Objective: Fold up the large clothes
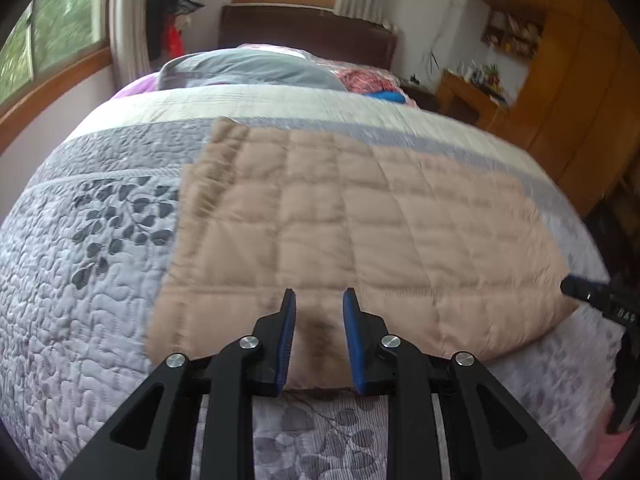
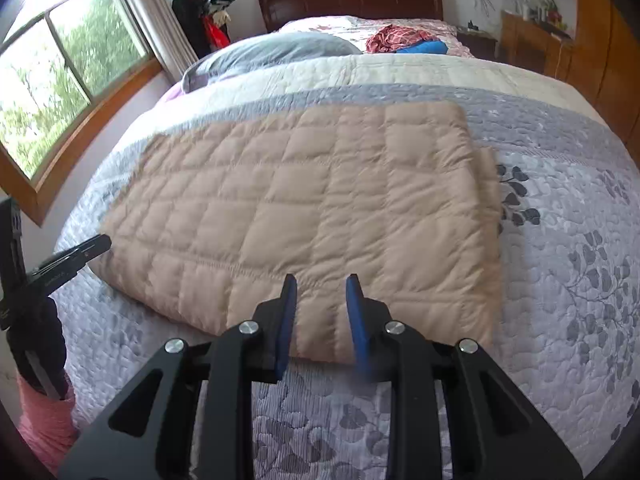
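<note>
A beige quilted garment lies folded into a flat rectangle on the bed; it also shows in the right wrist view. My left gripper is open and empty, just above the garment's near edge toward its left part. My right gripper is open and empty, over the near edge toward the right part. The right gripper's tip shows at the right edge of the left wrist view, and the left gripper's tip shows at the left of the right wrist view.
The bed is covered by a grey leaf-patterned quilt. A grey pillow and red and blue clothes lie near the dark headboard. A window is on the left; wooden cabinets on the right.
</note>
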